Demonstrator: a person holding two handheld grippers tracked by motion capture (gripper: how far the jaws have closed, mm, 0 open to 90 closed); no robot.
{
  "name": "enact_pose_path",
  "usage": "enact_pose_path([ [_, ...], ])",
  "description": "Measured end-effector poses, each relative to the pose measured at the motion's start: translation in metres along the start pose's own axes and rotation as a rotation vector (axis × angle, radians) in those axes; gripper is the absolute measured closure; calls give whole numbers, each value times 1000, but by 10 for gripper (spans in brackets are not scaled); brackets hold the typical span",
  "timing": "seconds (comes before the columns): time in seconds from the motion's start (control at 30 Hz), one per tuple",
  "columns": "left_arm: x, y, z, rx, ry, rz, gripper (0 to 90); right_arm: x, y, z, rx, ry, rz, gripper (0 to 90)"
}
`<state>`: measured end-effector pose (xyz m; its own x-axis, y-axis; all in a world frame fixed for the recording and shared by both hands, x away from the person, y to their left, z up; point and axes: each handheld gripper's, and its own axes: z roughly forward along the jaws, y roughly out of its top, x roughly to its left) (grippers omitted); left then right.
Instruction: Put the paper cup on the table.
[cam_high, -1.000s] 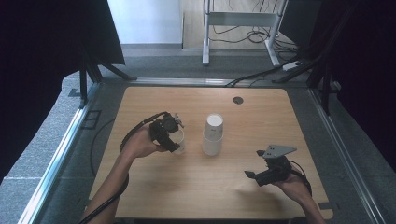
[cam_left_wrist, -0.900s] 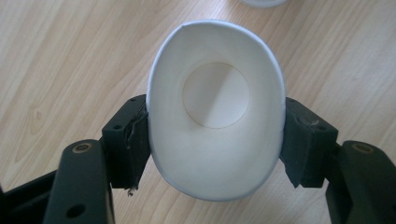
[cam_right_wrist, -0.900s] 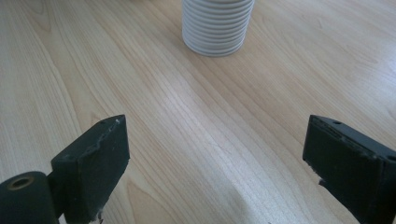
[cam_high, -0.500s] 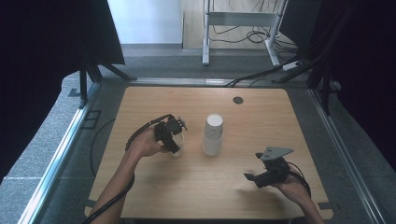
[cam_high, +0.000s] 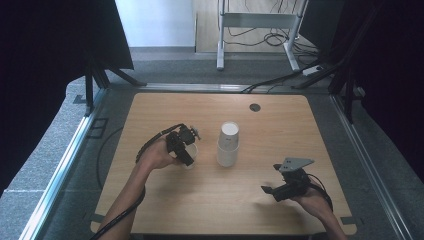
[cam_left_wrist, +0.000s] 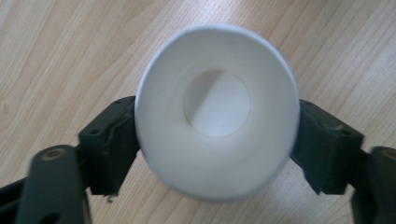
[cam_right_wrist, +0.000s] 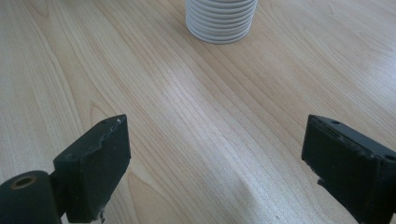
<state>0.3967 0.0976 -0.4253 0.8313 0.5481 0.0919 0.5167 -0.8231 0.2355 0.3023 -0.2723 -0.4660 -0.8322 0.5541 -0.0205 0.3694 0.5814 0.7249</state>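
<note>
One paper cup (cam_left_wrist: 217, 114) is off the stack (cam_high: 228, 145), pinched by the left gripper (cam_high: 186, 152) at the stack's nine o'clock. It is not yet set down. The right gripper (cam_high: 272, 191) waits spread and empty at five o'clock.

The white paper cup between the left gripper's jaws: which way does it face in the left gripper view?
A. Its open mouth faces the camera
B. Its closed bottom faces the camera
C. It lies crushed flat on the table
A: the left gripper view looks into the white paper cup, rim nearest and round bottom visible inside, between the left gripper jaws.

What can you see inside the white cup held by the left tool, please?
The white cup looks empty: bare white walls and bottom. The left tool grips its sides; the table beneath is covered.
</note>
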Motion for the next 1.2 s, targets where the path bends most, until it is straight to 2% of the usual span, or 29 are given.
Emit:
enact_pose_path([
  [0.3, 2, -3, -10, -81, -26, -39, 114, -1, -1, -1, -4, -1, 9, 82],
  [0.4, 3, -6, -16, -131, -43, -60, 91, -1, -1, -2, -7, -4, 11, 82],
  [0.47, 2, -8, -19, -185, -51, -100, 80, -1, -1, -2, -9, -5, 12, 81],
  [0.57, 4, -12, -28, -220, -56, -96, 62, 0, 0, -2, -5, -12, 8, 82],
  [0.63, 3, -15, -33, -260, -68, -107, 58, 0, 0, -3, -4, -16, 5, 82],
  [0.77, 2, -20, -42, -309, -71, -115, 35, 0, 1, -4, -10, -22, 6, 81],
  [1.2, -11, -40, -63, -437, -46, -127, 0, -2, 0, -10, -20, -42, 15, 67],
])
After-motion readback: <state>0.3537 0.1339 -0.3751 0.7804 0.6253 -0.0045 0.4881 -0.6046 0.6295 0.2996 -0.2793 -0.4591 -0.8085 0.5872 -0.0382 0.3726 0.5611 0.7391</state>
